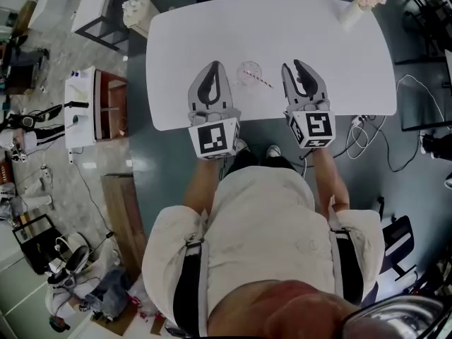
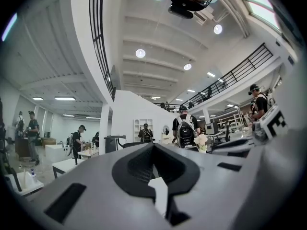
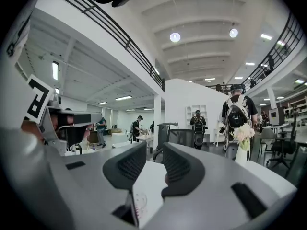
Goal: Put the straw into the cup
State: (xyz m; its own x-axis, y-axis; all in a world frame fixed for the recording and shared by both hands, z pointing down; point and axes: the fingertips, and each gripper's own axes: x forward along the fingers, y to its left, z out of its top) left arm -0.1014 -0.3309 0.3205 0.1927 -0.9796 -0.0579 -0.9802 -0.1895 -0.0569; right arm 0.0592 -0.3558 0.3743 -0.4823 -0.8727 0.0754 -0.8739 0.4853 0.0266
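Note:
On the white table (image 1: 318,34) stands a clear cup (image 1: 249,71), between my two grippers. A thin pink striped straw (image 1: 263,81) crosses its rim and runs out toward the lower right; I cannot tell whether its end is inside the cup. My left gripper (image 1: 214,65) rests just left of the cup, its tips touching and nothing between them (image 2: 153,147). My right gripper (image 1: 291,65) sits right of the straw with a narrow gap between its pads (image 3: 153,152). Through that gap a bit of the cup (image 3: 138,201) shows.
A white vase of pale flowers (image 1: 359,2) stands at the table's far right corner, also seen as the vase (image 3: 242,140) in the right gripper view. Cables (image 1: 367,129) lie on the floor to the right, and a low cabinet (image 1: 95,104) stands left. People stand in the hall beyond.

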